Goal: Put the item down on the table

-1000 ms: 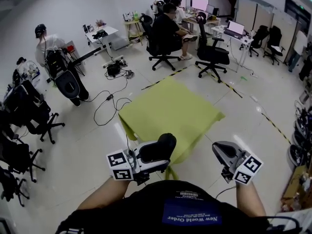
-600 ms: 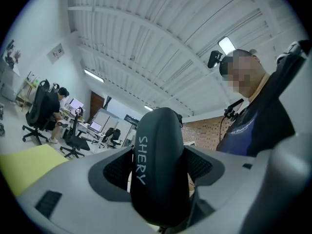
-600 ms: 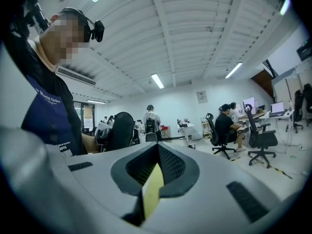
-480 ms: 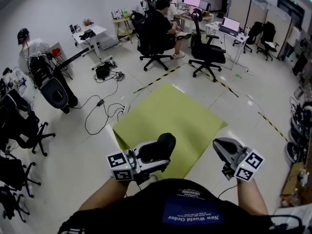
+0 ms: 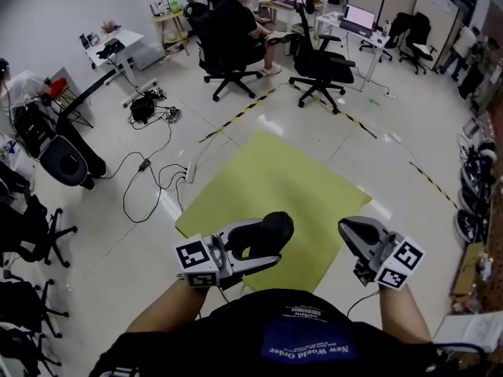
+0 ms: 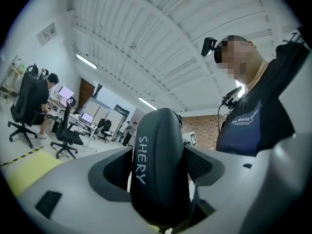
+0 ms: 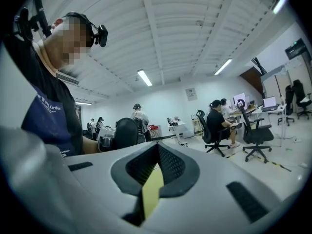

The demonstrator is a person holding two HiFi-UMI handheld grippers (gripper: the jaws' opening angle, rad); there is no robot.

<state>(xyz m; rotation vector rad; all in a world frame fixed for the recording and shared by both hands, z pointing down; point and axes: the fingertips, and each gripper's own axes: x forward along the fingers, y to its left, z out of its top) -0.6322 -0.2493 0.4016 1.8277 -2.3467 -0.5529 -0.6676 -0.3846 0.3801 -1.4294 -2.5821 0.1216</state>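
A black rounded case (image 5: 269, 232) printed "SHERY" is pinched between the jaws of my left gripper (image 5: 266, 243), held in the air just short of the near edge of the yellow-green table (image 5: 275, 183). In the left gripper view the black rounded case (image 6: 158, 167) stands upright and fills the gap of the left gripper (image 6: 159, 179). My right gripper (image 5: 352, 237) hovers over the table's near right corner with nothing in it. In the right gripper view the right gripper (image 7: 152, 186) has its jaws together, with only a thin slit that shows yellow-green.
Black office chairs (image 5: 318, 65) and a seated person (image 5: 236, 22) at desks lie beyond the table. Cables and a power strip (image 5: 191, 171) trail on the floor at the left. Black-and-yellow tape (image 5: 244, 115) crosses the floor. More chairs (image 5: 31, 226) stand far left.
The table has come closer and lower in the head view as I moved forward. Both grippers keep their pose; the left one, still gripping the case, has shifted slightly right and toward the table.
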